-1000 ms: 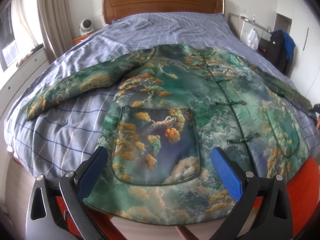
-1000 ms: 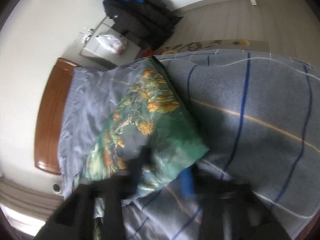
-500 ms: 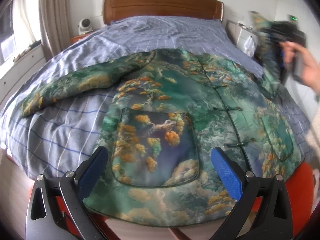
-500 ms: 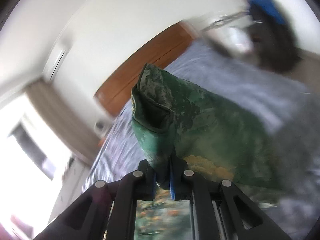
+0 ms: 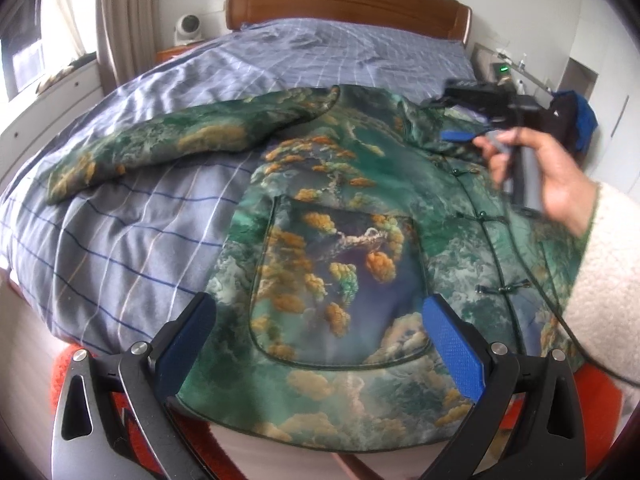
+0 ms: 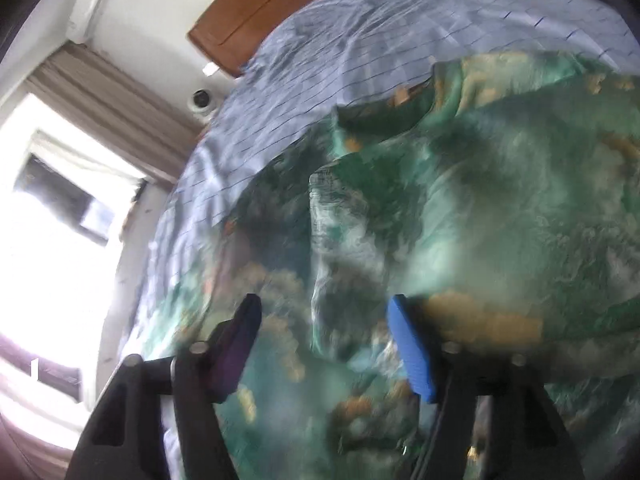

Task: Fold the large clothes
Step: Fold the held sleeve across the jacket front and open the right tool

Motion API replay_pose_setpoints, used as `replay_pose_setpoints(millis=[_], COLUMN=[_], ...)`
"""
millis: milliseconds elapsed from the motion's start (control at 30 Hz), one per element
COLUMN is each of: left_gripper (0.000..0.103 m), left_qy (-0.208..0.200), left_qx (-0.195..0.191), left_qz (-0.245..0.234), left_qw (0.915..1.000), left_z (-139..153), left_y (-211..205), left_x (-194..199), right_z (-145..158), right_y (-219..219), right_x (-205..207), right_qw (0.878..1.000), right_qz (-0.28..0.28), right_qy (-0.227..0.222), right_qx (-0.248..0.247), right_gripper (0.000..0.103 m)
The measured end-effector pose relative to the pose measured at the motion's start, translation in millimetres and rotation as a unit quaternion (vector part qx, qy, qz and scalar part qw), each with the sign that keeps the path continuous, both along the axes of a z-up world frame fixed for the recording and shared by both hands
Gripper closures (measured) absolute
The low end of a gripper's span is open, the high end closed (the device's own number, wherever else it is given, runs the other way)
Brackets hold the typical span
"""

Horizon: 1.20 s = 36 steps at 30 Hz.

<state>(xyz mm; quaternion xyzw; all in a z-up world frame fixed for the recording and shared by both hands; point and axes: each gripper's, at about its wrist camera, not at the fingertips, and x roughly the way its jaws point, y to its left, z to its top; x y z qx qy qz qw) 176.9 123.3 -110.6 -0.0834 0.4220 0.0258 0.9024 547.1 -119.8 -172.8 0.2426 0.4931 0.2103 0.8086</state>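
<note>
A green jacket [image 5: 340, 240] with orange cloud print lies face up on the bed, buttons closed, its left sleeve [image 5: 160, 148] stretched out to the left. My left gripper [image 5: 320, 336] hovers open over the hem by the big front pocket, nothing between its blue pads. A hand [image 5: 556, 176] holds my right gripper [image 5: 464, 120] above the collar and shoulder area. In the blurred right wrist view the right gripper [image 6: 324, 308] has its jaws opening, and the jacket fabric [image 6: 480, 220] lies loose beneath them, not pinched.
Blue checked bedding [image 5: 120, 232] covers the bed up to a wooden headboard [image 5: 348, 4]. A small white fan [image 5: 187, 26] stands on the nightstand at left. Dark and blue clothes [image 5: 576, 120] hang at right. Something red [image 5: 600, 392] shows below the bed's near edge.
The right gripper lifted the right sleeve from the bed's right edge, swung it across over the jacket's body and let it go. Its jaws went from shut to open. The left gripper crept slightly.
</note>
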Motion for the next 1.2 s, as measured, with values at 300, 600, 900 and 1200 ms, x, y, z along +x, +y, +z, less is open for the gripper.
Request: replay_pose_setpoints(millis=[300,600,900,1200], left_gripper=[0.0,0.0,0.0,0.0], left_qy=[0.007,-0.003,0.007,0.001], left_qx=[0.008,0.012,0.018,0.042], left_qz=[-0.016,-0.003,-0.016,-0.042], left_qw=[0.9998,0.9999,0.9997,0.9982], left_z=[-5.9,1.7,-2.6,3.2], left_y=[-12.5,-7.3,-25.6,-53.0], left_x=[3.3,-2.3,2.1,-1.0], right_z=[46.2,20.8,69.8,42.6], right_y=[-80.3,-64.1,-32.9,-43.5], right_x=[-15.8,-49.3,-216.5,-329.7], right_qw=[0.991,0.982,0.964,0.935], right_qz=[-0.055,-0.031,0.044,0.074], right_qy=[-0.083,-0.083,-0.197,-0.24], right_qx=[-0.09,-0.168,-0.171,-0.251], right_gripper=[0.028,0.03,0.016,0.013])
